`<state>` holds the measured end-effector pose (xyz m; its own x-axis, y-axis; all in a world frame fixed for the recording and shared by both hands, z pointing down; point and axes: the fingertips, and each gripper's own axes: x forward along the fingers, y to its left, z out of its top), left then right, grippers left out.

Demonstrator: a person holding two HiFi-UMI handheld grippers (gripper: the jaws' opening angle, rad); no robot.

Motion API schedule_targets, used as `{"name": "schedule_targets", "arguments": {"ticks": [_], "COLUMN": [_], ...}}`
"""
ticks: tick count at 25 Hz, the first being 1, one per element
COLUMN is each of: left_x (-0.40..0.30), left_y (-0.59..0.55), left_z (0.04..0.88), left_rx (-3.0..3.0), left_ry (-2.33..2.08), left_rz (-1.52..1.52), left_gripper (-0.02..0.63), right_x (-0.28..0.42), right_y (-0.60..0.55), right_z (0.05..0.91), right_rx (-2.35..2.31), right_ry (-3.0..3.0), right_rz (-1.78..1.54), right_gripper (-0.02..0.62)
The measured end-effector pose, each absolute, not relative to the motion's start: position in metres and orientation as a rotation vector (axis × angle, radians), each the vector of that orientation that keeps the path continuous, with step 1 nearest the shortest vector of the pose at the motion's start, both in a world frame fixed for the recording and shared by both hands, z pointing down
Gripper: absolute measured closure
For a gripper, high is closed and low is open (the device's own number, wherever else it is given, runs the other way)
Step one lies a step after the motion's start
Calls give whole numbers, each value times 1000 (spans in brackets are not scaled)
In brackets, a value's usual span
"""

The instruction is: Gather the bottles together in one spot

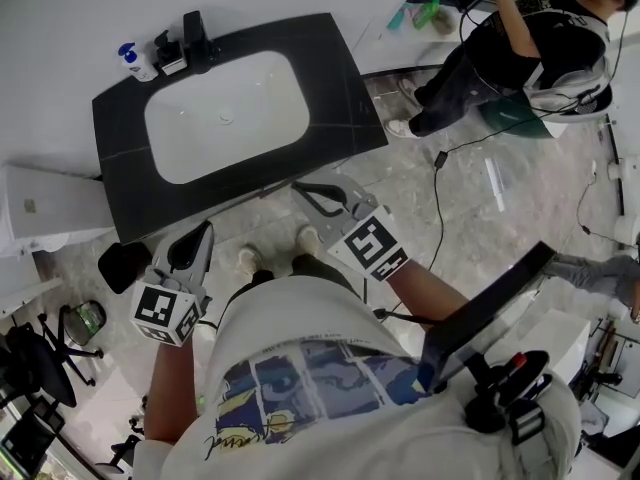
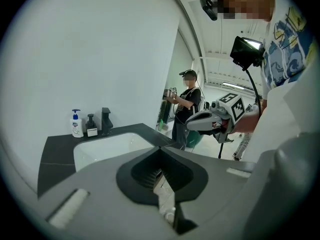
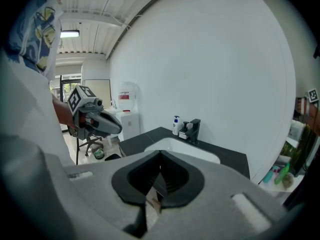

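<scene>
A white pump bottle (image 1: 136, 64) with a blue top and a small dark bottle (image 1: 168, 54) stand side by side at the back left corner of the black counter (image 1: 330, 78), next to the black faucet (image 1: 196, 36). The left gripper view shows the same pair, white bottle (image 2: 76, 124) and dark bottle (image 2: 91, 126). My left gripper (image 1: 207, 227) hangs below the counter's front edge, shut and empty. My right gripper (image 1: 299, 189) is just off the front edge near the middle, also shut with nothing in it. Both are far from the bottles.
A white sink (image 1: 225, 113) fills the counter's middle. Green and teal bottles (image 1: 428, 12) lie on a white shelf at the upper right, where another person (image 1: 530, 38) stands. A white cabinet (image 1: 50, 208) is at the left, an office chair (image 1: 40, 368) at the lower left, and cables (image 1: 438, 198) cross the floor.
</scene>
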<state>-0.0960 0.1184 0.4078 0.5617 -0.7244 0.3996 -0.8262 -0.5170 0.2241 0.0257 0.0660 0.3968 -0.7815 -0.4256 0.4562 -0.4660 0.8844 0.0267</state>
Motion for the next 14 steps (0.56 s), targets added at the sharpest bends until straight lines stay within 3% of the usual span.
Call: {"name": "schedule_targets", "arguments": {"ticks": [14], "left_x": [-120], "left_y": [127], "left_z": [402], "left_rx": [2421], "left_ry": [-1220], "left_rz": [369], "left_gripper": [604], "right_x": [-4], "right_y": [77], "right_z": [396], "right_rx": [674], "right_ry": [-2575], "right_rz": [108], "right_gripper": [595]}}
